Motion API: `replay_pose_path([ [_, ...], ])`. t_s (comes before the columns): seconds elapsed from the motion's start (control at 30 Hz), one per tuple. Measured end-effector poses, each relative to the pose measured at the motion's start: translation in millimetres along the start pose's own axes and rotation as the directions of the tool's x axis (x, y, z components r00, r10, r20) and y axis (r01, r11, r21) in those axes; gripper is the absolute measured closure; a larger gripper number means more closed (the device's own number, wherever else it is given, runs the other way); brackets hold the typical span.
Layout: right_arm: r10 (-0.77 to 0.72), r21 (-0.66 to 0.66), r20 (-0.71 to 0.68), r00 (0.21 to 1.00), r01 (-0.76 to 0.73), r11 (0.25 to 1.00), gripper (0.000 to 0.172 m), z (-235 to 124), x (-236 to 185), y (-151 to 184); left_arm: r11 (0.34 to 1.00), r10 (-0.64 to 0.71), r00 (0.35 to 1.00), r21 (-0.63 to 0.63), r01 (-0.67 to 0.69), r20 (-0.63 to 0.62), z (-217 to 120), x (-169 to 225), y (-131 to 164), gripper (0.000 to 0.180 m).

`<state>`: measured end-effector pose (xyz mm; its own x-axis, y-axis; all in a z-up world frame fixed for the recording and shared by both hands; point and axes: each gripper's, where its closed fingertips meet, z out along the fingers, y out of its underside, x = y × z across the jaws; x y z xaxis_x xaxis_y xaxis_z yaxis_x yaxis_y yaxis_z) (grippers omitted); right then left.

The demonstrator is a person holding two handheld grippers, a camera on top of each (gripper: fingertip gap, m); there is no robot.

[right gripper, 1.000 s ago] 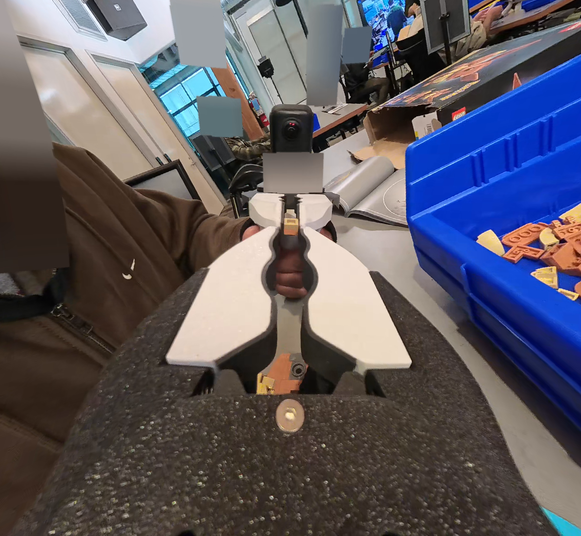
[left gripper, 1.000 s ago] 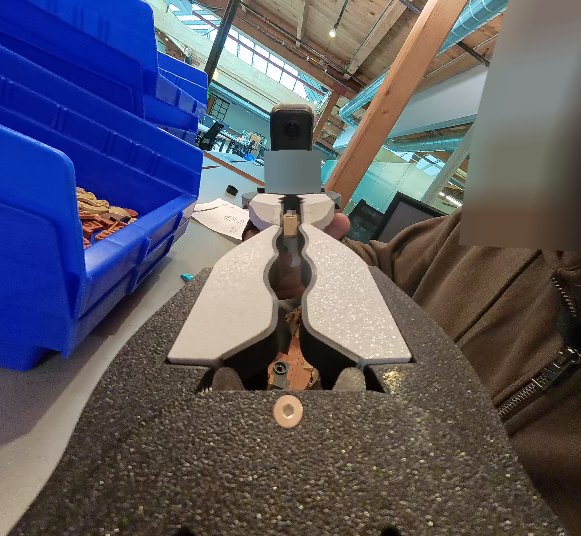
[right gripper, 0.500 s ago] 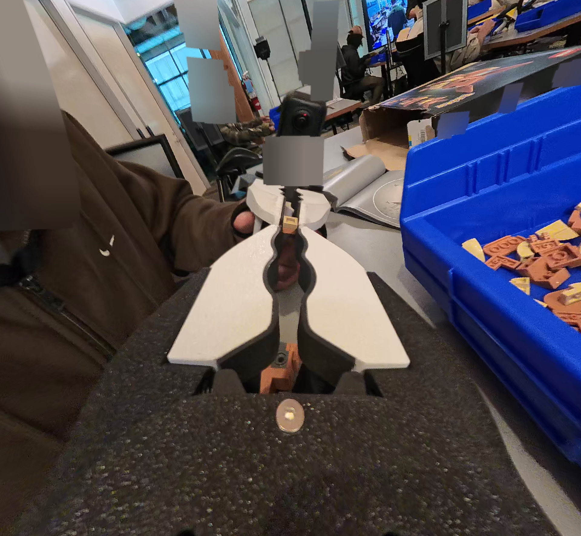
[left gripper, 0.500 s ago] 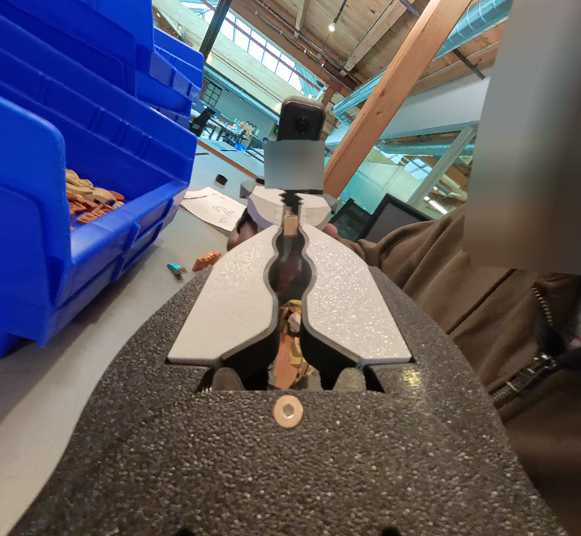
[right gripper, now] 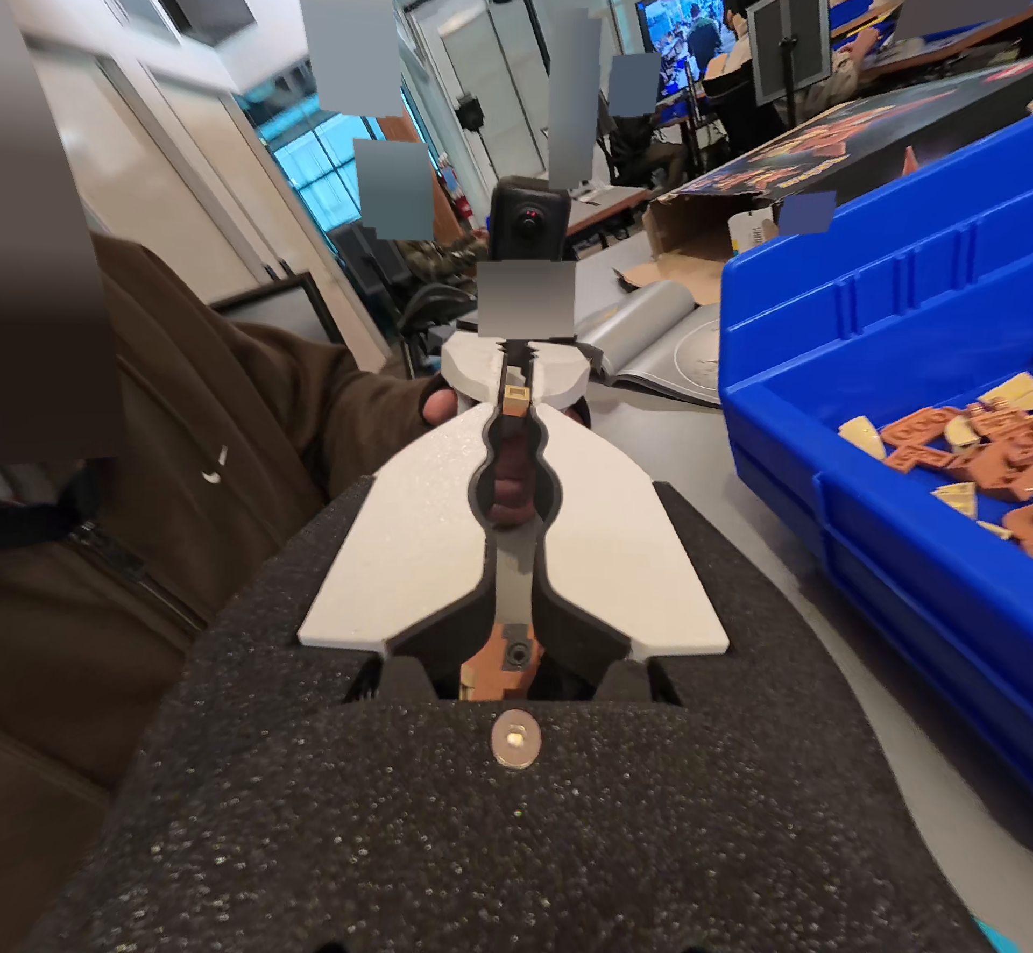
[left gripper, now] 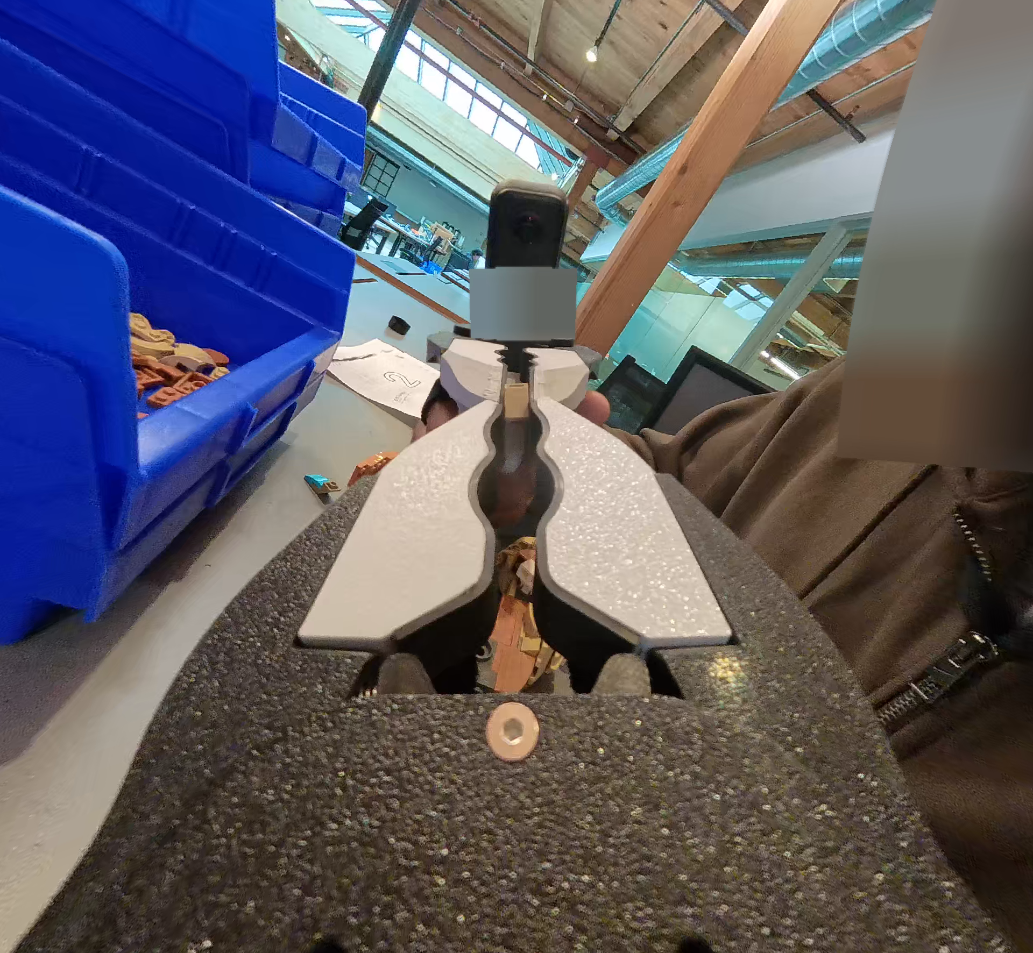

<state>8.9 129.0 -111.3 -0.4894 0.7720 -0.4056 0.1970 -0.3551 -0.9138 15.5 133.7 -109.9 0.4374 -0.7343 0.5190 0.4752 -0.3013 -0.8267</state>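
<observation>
My two grippers meet tip to tip above the grey table. In the left wrist view my left gripper is shut on a small tan brick, and the right gripper faces it and pinches the same brick from the far side. In the right wrist view my right gripper is shut on that tan brick, with the left gripper opposite it. A brown and tan brick build shows below the fingers in the left wrist view and in the right wrist view.
Stacked blue bins with brown and tan pieces stand to the left. A paper sheet, a teal piece and an orange-brown piece lie on the table. A blue bin, an open booklet and a person's brown hoodie are close by. My two grippers' fingertips are within a few centimetres of each other.
Both grippers stay tip to tip on the tan brick. The pair has tilted and shifted slightly, so the bins slide in both views. The right fingers closed a little tighter on the brick.
</observation>
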Motion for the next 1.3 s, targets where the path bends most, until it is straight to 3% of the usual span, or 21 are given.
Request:
replay_pose_path([
  [0.2, 0.072, 0.020, 0.035, 0.997, -0.073, 0.997, 0.164, 0.1, -0.8, -0.3, 0.999, 0.033, 0.999, -0.006, -0.033, 0.010, 0.5, 0.2, 1.1, 0.173],
  [0.43, 0.057, 0.016, 0.031, 0.998, -0.058, 0.998, 0.164, 0.4, -0.8, 1.0, 0.999, 0.043, 0.999, -0.016, -0.043, 0.021, 1.0, 0.3, 2.2, 0.172],
  [0.63, -0.132, -0.033, -0.025, 0.991, 0.131, 0.991, 0.163, -1.2, 0.5, 5.4, 0.997, -0.079, 0.997, -0.020, 0.079, -0.006, 1.8, -0.1, 4.9, 0.172],
  [0.97, -0.426, -0.180, -0.096, 0.900, 0.405, 0.896, 0.164, -4.5, 4.7, 14.2, 0.959, -0.284, 0.957, -0.010, 0.284, -0.062, 2.2, -3.1, 10.7, 0.172],
  [1.3, -0.616, -0.316, -0.138, 0.775, 0.555, 0.769, 0.164, -6.5, 13.4, 22.5, 0.940, -0.341, 0.940, -0.010, 0.340, -0.027, 1.3, -11.1, 13.5, 0.177],
])
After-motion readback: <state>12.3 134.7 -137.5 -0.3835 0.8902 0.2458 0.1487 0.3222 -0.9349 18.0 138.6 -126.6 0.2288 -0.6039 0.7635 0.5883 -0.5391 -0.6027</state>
